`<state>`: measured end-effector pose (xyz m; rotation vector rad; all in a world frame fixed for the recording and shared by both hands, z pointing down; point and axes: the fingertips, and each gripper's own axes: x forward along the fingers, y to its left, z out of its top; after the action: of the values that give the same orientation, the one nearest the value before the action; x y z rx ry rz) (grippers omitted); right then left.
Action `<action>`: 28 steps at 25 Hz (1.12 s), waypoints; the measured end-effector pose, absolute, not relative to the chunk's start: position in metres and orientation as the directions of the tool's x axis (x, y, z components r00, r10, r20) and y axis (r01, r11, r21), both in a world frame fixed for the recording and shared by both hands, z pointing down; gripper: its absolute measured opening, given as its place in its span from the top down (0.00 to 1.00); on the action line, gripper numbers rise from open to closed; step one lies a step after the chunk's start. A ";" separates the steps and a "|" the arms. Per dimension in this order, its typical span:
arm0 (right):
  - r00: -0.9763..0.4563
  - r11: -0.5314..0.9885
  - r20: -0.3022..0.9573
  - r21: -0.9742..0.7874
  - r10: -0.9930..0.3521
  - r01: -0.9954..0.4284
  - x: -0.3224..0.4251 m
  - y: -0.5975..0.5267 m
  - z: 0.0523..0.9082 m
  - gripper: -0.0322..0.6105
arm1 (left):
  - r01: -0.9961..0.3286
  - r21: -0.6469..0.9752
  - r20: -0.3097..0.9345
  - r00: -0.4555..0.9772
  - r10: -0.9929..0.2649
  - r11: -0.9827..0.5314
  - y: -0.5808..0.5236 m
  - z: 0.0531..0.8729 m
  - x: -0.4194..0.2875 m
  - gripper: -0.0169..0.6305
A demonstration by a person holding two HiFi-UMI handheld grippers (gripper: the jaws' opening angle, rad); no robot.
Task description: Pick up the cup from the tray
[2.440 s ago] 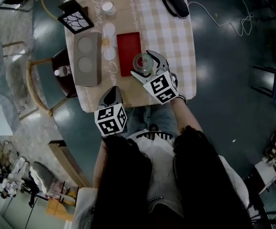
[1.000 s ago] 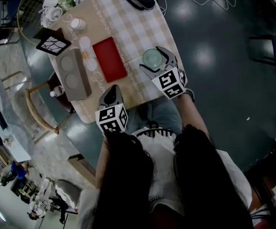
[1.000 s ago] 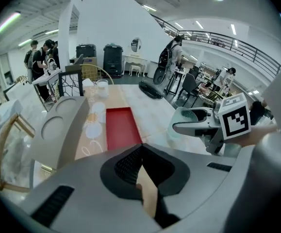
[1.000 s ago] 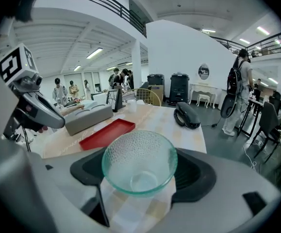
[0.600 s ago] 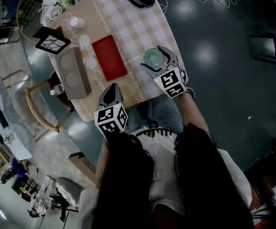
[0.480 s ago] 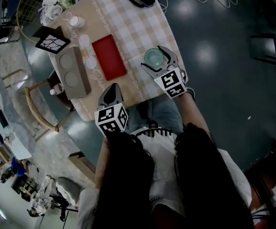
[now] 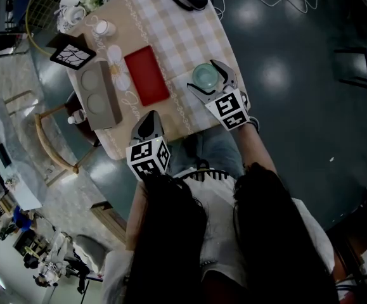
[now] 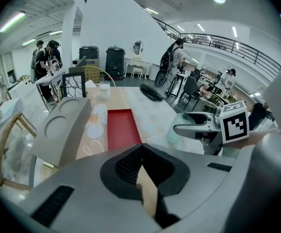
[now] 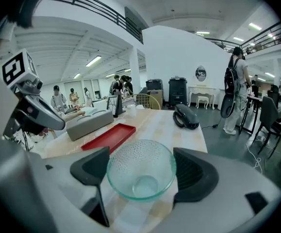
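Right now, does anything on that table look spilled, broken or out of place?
Nothing looks spilled or broken. The one odd thing is that the glass cup sits off the empty red tray, on the checked cloth, between the fingers of the right gripper.

One cup (image 7: 203, 76), one red tray (image 7: 146, 76), one grey block (image 7: 97, 94), two tools (image 7: 148, 124) (image 7: 206, 75) (both handheld).

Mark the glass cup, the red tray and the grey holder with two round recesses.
glass cup (image 9: 141, 171): right gripper view, its dimpled inner wall.
red tray (image 7: 146, 76): head view, middle of its bare floor.
grey holder (image 7: 96, 92): head view, top face between the two recesses.
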<state>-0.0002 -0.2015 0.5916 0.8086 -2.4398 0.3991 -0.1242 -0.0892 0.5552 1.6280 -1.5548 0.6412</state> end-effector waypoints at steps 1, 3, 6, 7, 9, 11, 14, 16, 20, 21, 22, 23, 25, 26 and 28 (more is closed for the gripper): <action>-0.681 0.775 0.560 -0.107 -0.471 -0.623 0.000 -0.203 0.587 0.34 | -0.980 0.191 0.799 0.123 -0.589 0.054 -0.089 0.555 -0.125 0.96; -0.688 0.768 0.537 -0.110 -0.488 -0.631 -0.001 -0.205 0.577 0.34 | -0.980 0.192 0.796 0.120 -0.594 0.059 -0.088 0.554 -0.126 0.96; -0.694 0.767 0.515 -0.102 -0.504 -0.633 -0.001 -0.205 0.563 0.34 | -0.979 0.196 0.787 0.121 -0.605 0.060 -0.087 0.551 -0.125 0.96; -0.697 0.771 0.510 -0.098 -0.504 -0.629 -0.002 -0.205 0.558 0.34 | -0.979 0.198 0.783 0.122 -0.610 0.058 -0.087 0.549 -0.124 0.96; -0.703 0.776 0.497 -0.088 -0.509 -0.625 -0.003 -0.204 0.548 0.34 | -0.980 0.195 0.773 0.121 -0.623 0.051 -0.089 0.544 -0.122 0.96; -0.699 0.772 0.487 -0.076 -0.524 -0.631 -0.003 -0.204 0.537 0.34 | -0.981 0.190 0.760 0.119 -0.639 0.043 -0.091 0.536 -0.122 0.96; -0.691 0.769 0.509 -0.084 -0.513 -0.633 -0.003 -0.198 0.527 0.34 | -0.980 0.196 0.743 0.124 -0.657 0.037 -0.091 0.527 -0.122 0.96; -0.692 0.779 0.520 -0.078 -0.501 -0.622 -0.003 -0.189 0.522 0.34 | -0.979 0.200 0.737 0.126 -0.664 0.036 -0.087 0.524 -0.121 0.96; -0.691 0.777 0.500 -0.054 -0.523 -0.627 0.000 -0.179 0.506 0.34 | -0.981 0.193 0.720 0.119 -0.683 0.033 -0.079 0.518 -0.122 0.96; -0.691 0.775 0.493 -0.049 -0.529 -0.630 0.001 -0.177 0.502 0.34 | -0.981 0.194 0.715 0.119 -0.689 0.032 -0.078 0.515 -0.122 0.96; -0.689 0.774 0.488 -0.044 -0.535 -0.632 0.001 -0.175 0.498 0.34 | -0.980 0.194 0.710 0.118 -0.694 0.032 -0.076 0.513 -0.122 0.96; -0.687 0.771 0.487 -0.041 -0.540 -0.635 0.001 -0.173 0.495 0.34 | -0.981 0.193 0.707 0.116 -0.698 0.033 -0.074 0.511 -0.123 0.96; -0.681 0.766 0.483 -0.031 -0.551 -0.642 0.003 -0.167 0.489 0.37 | -0.981 0.189 0.701 0.105 -0.705 0.042 -0.069 0.507 -0.126 0.96; -0.677 0.763 0.477 -0.021 -0.560 -0.646 0.004 -0.165 0.485 0.39 | -0.981 0.188 0.696 0.100 -0.711 0.046 -0.067 0.506 -0.127 0.96; -0.670 0.756 0.461 0.003 -0.582 -0.654 0.007 -0.161 0.477 0.43 | -0.981 0.189 0.684 0.095 -0.723 0.049 -0.063 0.502 -0.129 0.96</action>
<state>0.0066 -0.1610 0.4774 0.9374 -2.5133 0.2248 -0.1288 -0.0630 0.5019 1.7285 -1.6825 0.5079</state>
